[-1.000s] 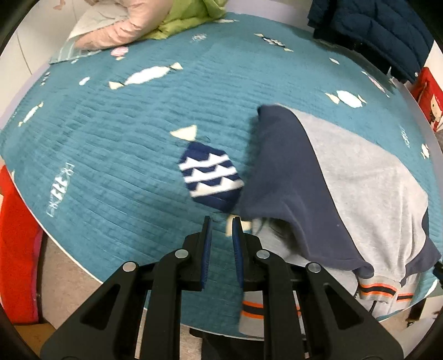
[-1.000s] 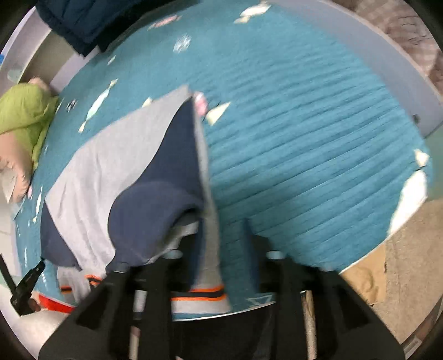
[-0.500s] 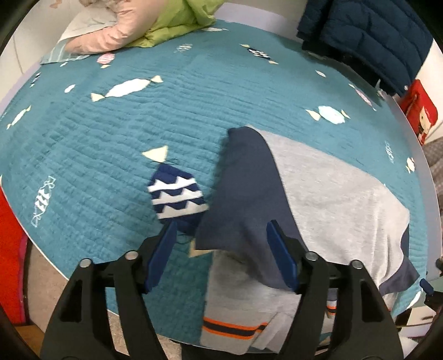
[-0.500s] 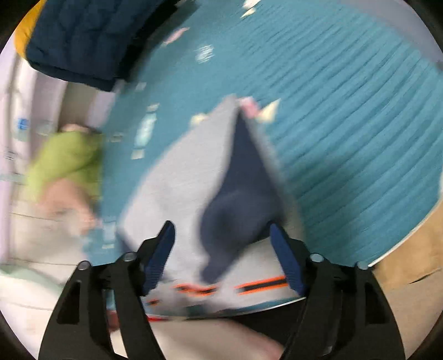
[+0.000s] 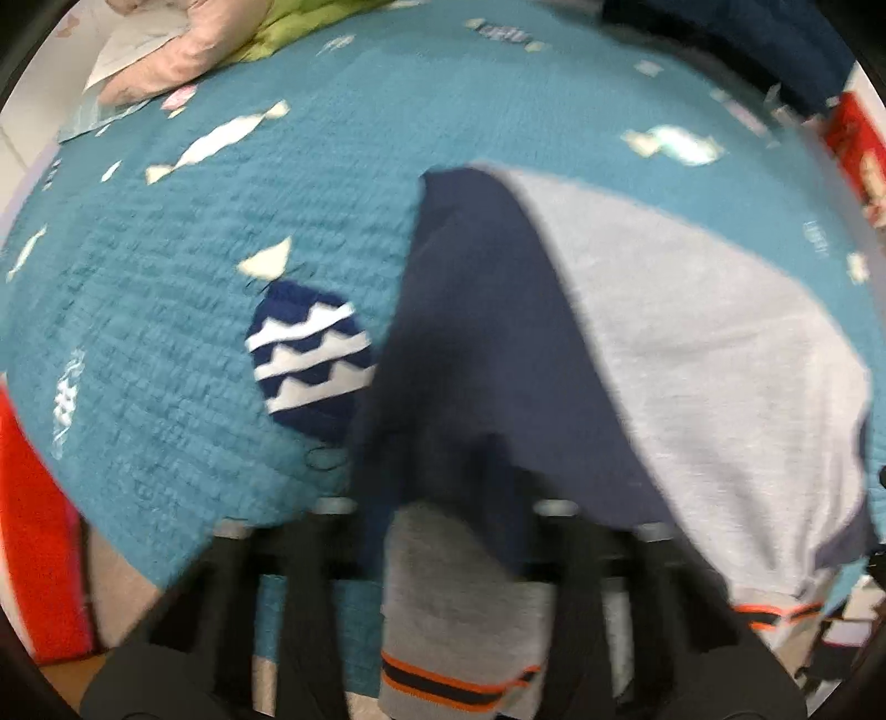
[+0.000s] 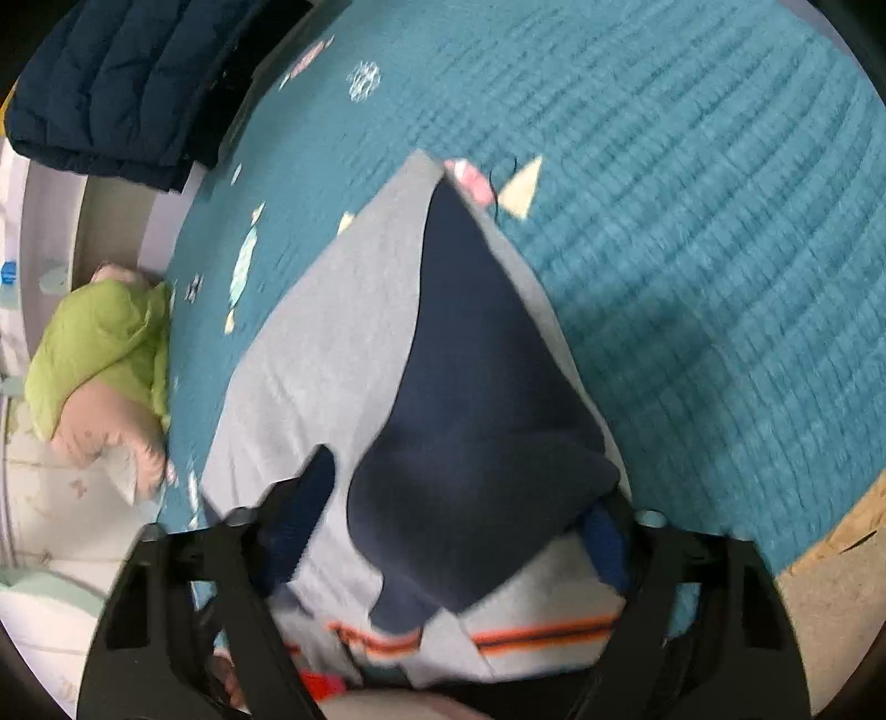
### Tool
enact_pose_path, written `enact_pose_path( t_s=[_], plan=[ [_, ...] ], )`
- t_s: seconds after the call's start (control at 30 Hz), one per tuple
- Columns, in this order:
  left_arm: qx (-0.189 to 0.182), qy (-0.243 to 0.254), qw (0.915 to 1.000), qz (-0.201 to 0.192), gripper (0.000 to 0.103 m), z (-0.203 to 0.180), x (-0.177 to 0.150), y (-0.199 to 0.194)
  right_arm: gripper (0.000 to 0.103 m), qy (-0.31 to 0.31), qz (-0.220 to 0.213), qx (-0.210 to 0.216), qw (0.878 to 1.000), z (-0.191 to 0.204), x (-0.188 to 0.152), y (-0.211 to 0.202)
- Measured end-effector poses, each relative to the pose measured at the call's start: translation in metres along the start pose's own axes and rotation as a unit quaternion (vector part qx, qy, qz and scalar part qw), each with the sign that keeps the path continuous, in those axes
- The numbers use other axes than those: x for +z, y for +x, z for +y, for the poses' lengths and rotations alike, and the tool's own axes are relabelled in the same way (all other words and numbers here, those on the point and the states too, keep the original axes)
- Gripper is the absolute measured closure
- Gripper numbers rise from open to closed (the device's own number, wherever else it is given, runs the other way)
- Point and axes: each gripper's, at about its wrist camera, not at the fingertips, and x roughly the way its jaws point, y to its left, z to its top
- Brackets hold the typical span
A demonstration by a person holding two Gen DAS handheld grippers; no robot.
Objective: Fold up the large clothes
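My left gripper (image 5: 443, 531) is spread wide, its fingers (image 5: 326, 531) astride the near end of the sweater (image 5: 692, 354); the view is blurred, and I cannot tell whether they touch the cloth. My right gripper (image 6: 465, 515) is also spread, one blue pad (image 6: 310, 498) over grey cloth and the other at the sweater's right edge, pinching nothing.

The sweater lies on the teal quilt (image 5: 166, 354), its navy sleeve (image 6: 476, 387) folded over the grey body and its striped hem (image 6: 542, 631) at the quilt's near edge, right under both grippers. Left of the sweater the quilt is open as far as the pink and green bedding (image 5: 210, 50); a navy-and-white patch (image 5: 310, 354) shows just beside the sleeve. To the right, bare quilt runs to the edge, with floor (image 6: 830, 609) beyond. A navy jacket (image 6: 111, 77) sits at the far edge.

A second ago both grippers were pressed together at the hem; since then they have opened, and the sleeve has stayed folded.
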Motion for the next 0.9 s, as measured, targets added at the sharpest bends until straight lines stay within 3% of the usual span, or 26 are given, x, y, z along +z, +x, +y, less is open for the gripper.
enact_pose_path(
  t_s=[0.03, 0.13, 0.33, 0.43, 0.53, 0.6, 0.63, 0.7, 0.77, 0.83, 0.87, 0.9],
  plan=[
    [-0.006, -0.005, 1.0, 0.002, 0.089, 0.002, 0.001, 0.001, 0.069, -0.005, -0.002, -0.007, 1.0, 0.003, 0.001, 0.002],
    [-0.018, -0.01, 0.9998, -0.006, 0.095, 0.005, 0.003, -0.006, 0.09, -0.034, -0.028, -0.037, 0.998, 0.013, 0.0, -0.002],
    [-0.029, -0.003, 0.999, -0.033, 0.097, 0.01, 0.001, -0.039, 0.097, -0.042, -0.041, -0.017, 0.998, 0.007, -0.006, -0.033],
    [-0.025, 0.007, 0.9989, -0.04, 0.097, 0.013, -0.003, -0.058, 0.097, -0.048, -0.041, -0.03, 0.998, 0.0, -0.012, -0.047],
    [-0.03, 0.017, 0.9988, -0.034, 0.096, 0.019, -0.006, -0.055, 0.097, -0.065, -0.026, -0.055, 0.996, -0.013, -0.01, -0.028],
    [-0.005, 0.019, 0.9998, -0.002, 0.091, 0.023, -0.008, -0.03, 0.095, -0.063, 0.002, -0.091, 0.994, -0.026, -0.011, -0.002],
    [0.018, 0.023, 0.9994, 0.016, 0.091, 0.022, -0.01, -0.019, 0.094, -0.06, 0.009, -0.09, 0.994, -0.028, -0.013, 0.004],
    [0.05, 0.03, 0.9975, 0.04, 0.091, 0.022, -0.015, -0.008, 0.093, -0.066, -0.003, -0.094, 0.993, -0.021, -0.015, -0.003],
    [0.045, 0.029, 0.9979, 0.035, 0.087, 0.027, -0.022, -0.018, 0.081, -0.069, -0.007, -0.078, 0.995, -0.016, -0.017, -0.018],
    [0.027, 0.011, 0.9991, 0.03, 0.068, 0.035, -0.024, -0.03, 0.045, -0.042, -0.002, -0.053, 0.998, -0.019, -0.02, -0.033],
    [0.021, 0.0, 0.9994, 0.029, 0.059, 0.039, -0.025, -0.034, 0.042, -0.032, -0.001, -0.045, 0.998, -0.02, -0.023, -0.04],
    [-0.003, -0.019, 0.9994, 0.03, 0.059, 0.043, -0.027, -0.04, 0.042, -0.035, 0.006, -0.046, 0.998, -0.019, -0.028, -0.044]
  ],
)
